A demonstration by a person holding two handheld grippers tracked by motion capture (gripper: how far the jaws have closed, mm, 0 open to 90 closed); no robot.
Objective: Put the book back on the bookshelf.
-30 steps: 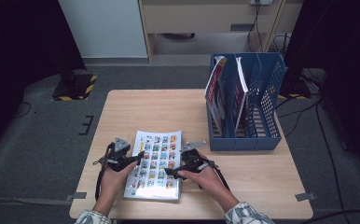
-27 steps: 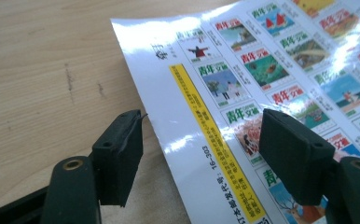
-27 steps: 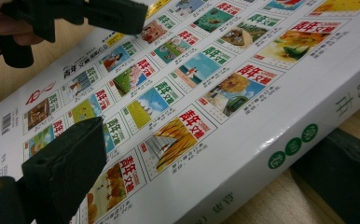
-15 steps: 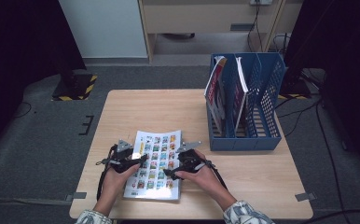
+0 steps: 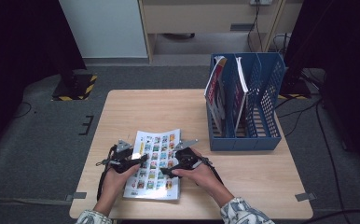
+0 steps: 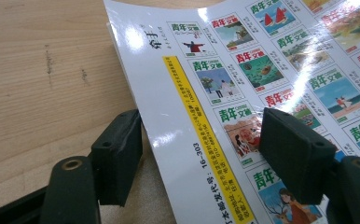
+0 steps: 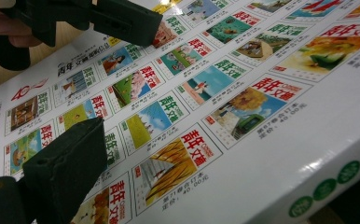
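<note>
The magazine [image 5: 155, 164] lies flat on the surface [image 5: 243, 172], between the two tools, and nothing is lifted yet. The left tool [image 5: 138, 161] straddles the left edge of the magazine: one jaw is beside the edge, over the bare wood, the other is above the cover, and the pads stand apart without pressing the paper. The right tool [image 5: 166, 171] reaches over the right edge; in its own view one jaw hangs above the cover and the thick edge of the magazine passes close in front of it, but I cannot tell if this tool is apart or clamped, because its second jaw is hidden. The blue rack [image 5: 245, 108], far ahead of the right tool, already holds some magazines upright. I judge that the work is at the grasping step: the approach is done, while closing, lifting and placing in the rack are left.
</note>
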